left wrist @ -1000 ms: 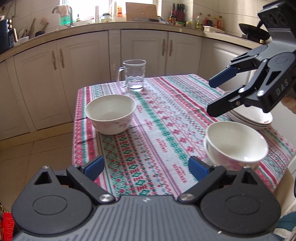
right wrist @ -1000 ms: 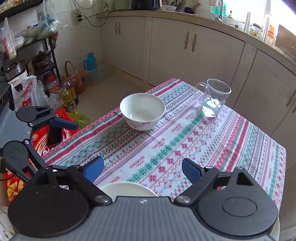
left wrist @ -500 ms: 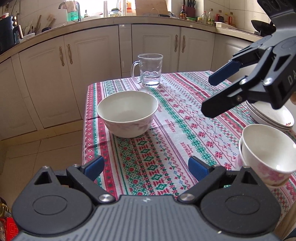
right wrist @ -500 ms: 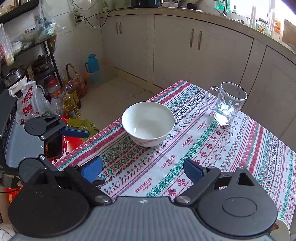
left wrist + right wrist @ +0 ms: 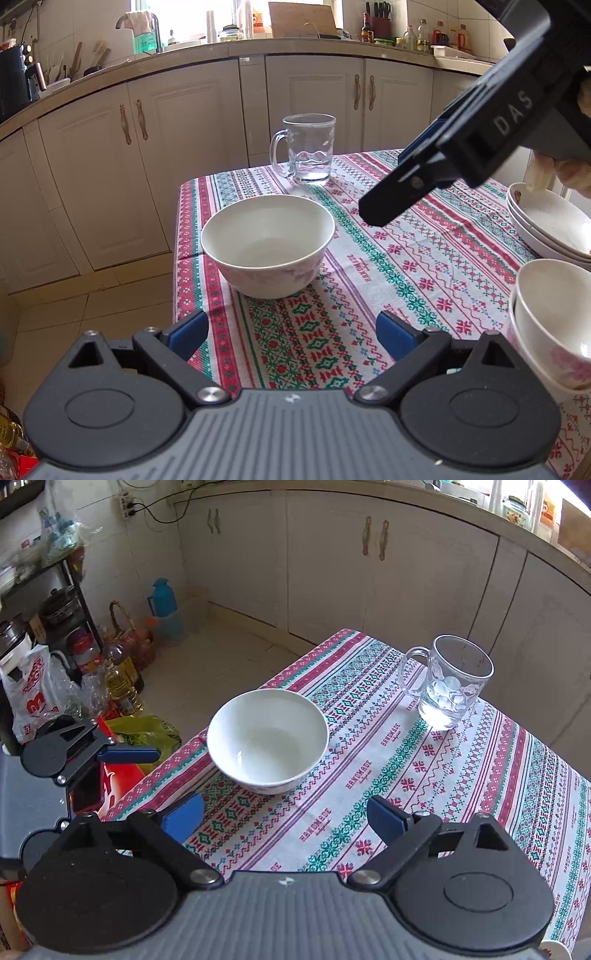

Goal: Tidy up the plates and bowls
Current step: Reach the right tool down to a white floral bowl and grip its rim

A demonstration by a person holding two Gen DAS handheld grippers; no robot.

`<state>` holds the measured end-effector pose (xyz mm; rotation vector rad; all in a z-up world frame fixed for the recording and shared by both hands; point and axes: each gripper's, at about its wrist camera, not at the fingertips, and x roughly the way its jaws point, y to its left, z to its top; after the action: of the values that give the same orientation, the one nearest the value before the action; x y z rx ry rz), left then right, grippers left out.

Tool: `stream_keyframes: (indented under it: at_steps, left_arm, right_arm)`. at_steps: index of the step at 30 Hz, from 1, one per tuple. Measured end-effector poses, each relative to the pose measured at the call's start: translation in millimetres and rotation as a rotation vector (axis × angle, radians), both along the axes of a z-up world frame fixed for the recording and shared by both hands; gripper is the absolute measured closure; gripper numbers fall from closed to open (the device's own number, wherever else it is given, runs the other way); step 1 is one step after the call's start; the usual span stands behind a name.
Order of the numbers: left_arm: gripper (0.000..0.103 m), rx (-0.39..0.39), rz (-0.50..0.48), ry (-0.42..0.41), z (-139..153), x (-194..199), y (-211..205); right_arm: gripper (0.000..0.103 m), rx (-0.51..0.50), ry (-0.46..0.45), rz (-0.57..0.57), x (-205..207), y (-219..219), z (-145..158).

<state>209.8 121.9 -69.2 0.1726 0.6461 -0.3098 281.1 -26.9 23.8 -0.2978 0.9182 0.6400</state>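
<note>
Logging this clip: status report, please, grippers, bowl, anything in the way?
Left gripper and right gripper open, empty. Lone bowl upright, untouched, ahead of both. Glass mug stands clear behind it.

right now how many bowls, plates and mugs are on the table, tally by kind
bowls: 3, a lone bowl and a nested pair at the right edge
plates: 2 or more, a stack, partly cut off
glass mugs: 1
total: at least 6
</note>
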Motion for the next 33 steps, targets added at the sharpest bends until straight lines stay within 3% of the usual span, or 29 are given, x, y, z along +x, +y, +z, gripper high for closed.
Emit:
stream_keyframes:
  at_steps: [21, 33]
  left_arm:
    - [0.006, -0.008, -0.036, -0.055, -7.0, 45.8, 1.5]
    - [0.008, -0.002, -0.047, -0.051, -18.2, 61.8, 2.2]
  right_arm:
    - [0.008, 0.045, 0.167, -0.060, 80.9, 27.8, -20.5]
    - [0.029, 0.046, 0.211, -0.044, 101.0, 38.2, -39.8]
